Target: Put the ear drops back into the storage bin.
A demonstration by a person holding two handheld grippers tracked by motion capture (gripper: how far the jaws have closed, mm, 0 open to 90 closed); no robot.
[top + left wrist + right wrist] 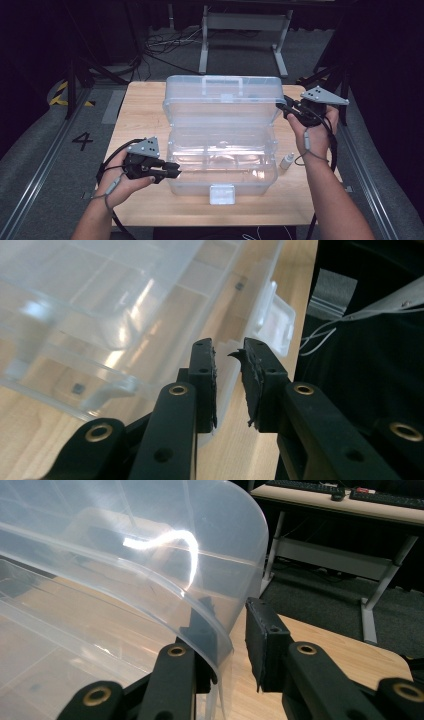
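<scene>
A clear plastic box [250, 181] stands mid-table with its lid [222, 102] raised behind it. My left gripper [175, 172] is at the left end of the box's base. In the left gripper view the box's wall [100, 325] runs down to the jaws, and its edge lies in the gap of my left gripper [229, 355], close to the left pad, with daylight beside the right pad. My right gripper [281, 106] is at the lid's right end. The lid's curved edge [215, 630] passes between the jaws of my right gripper [230, 612]; one jaw sits behind the plastic, the other stands off it.
A small white bottle [286, 162] stands on the wooden table [140, 120] just right of the box. The box's front latch [222, 194] hangs toward the table's near edge. Table legs and cables lie on the floor behind.
</scene>
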